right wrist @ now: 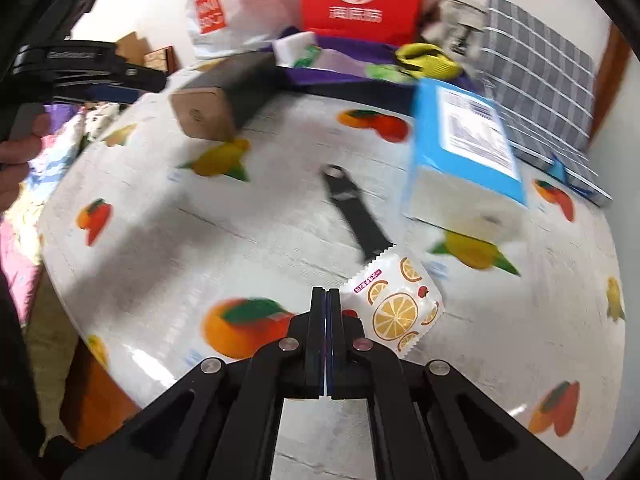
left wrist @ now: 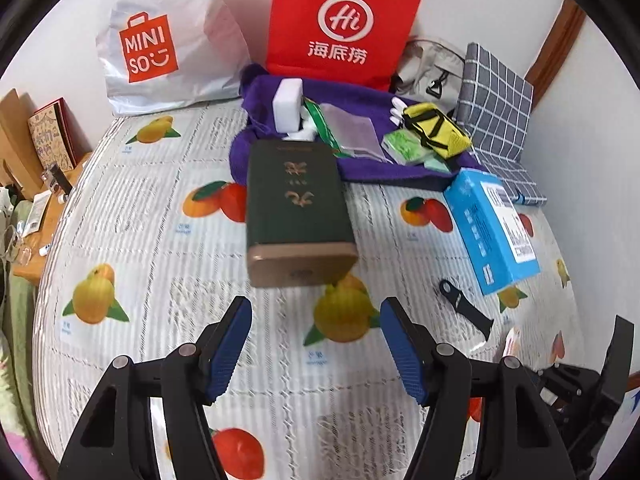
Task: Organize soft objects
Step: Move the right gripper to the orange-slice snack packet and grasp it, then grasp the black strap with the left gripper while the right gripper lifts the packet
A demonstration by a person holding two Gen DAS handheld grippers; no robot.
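Fruit-print cloth (left wrist: 160, 240) covers the whole table, and everything else is easiest placed from the dark green box (left wrist: 298, 208) lying on it near the middle. Behind that box a purple towel (left wrist: 360, 160) is spread out, touching its far end, with the soft odds and ends piled on top: a white sponge block (left wrist: 287, 106) just behind the box, a clear plastic pouch (left wrist: 352, 132) next to it, a green packet (left wrist: 406, 146), and a yellow pouch with black straps (left wrist: 434, 128) furthest to the right. Further back, a red paper bag (left wrist: 340, 20) and a white shopping bag (left wrist: 160, 40) stand against the wall. To the right of the green box lies a blue carton (left wrist: 490, 232), and behind that a grey checked cushion (left wrist: 496, 112) leans in the corner. A black strap (left wrist: 466, 312) lies flat on the cloth between the green box and the blue carton, nearer the front.

The left gripper (left wrist: 316, 344) hovers just in front of the green box, its blue pads well apart with nothing between them. The right gripper (right wrist: 327, 300) has its jaws pressed together, empty; a small sachet printed with orange slices (right wrist: 396, 308) lies just beside its tip on the right, close to the near end of the black strap. Whether the tip touches the sachet I cannot tell.
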